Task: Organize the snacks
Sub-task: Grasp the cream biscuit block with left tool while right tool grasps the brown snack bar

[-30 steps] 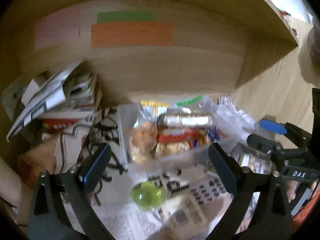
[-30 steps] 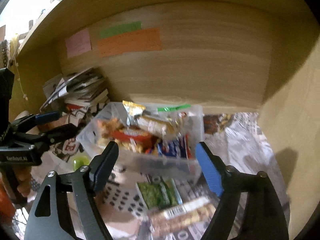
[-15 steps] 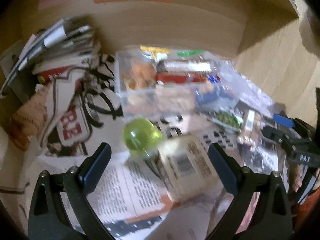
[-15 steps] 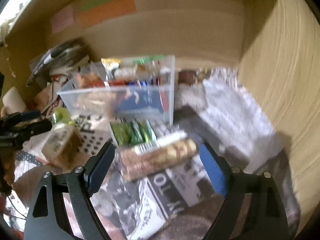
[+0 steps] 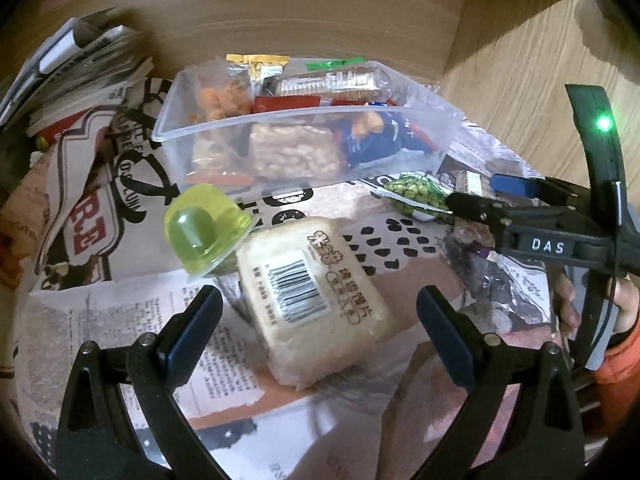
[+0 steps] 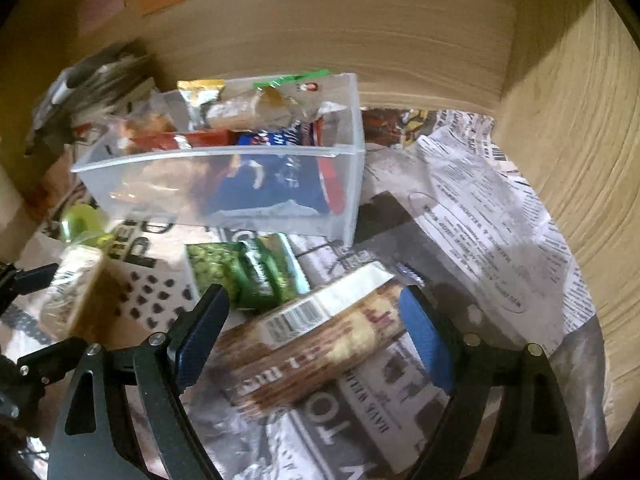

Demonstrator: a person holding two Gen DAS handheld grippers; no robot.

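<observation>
Nearest the right gripper (image 6: 312, 336), both fingers are standing wide apart and released, having just been opening, with the long biscuit pack (image 6: 316, 344) lying between them but not yet pinched. The risk here, as I judge it: that pack is lying slantwise across the gap, so a closing squeeze could be catching only a corner and spinning it away over the slick newspaper (image 6: 480, 216).

The left gripper (image 5: 320, 320) is likewise hanging released over the pale rice-cake pack (image 5: 316, 300), fingers either side and not touching it. The green jelly cup (image 5: 204, 232) is sitting tipped just beside that pack at ten o'clock; a clumsy closing could be knocking it rolling, I'd say. Both grippers are working close together too, so they could be bumping.

Further out in the right view, at twelve o'clock from the biscuit pack, the green pea packet (image 6: 244, 272) is lying loose on the desk, just short of the bin.

Farthest, the clear plastic bin (image 5: 444, 136) is already holding a puffed-rice slab (image 5: 294, 152), a blue wrapper (image 5: 380, 140), an orange snack bag (image 5: 220, 98) and a long clear-wrapped bar (image 5: 332, 80). It's looking fairly full, so new packs may be sliding off the top.
</observation>
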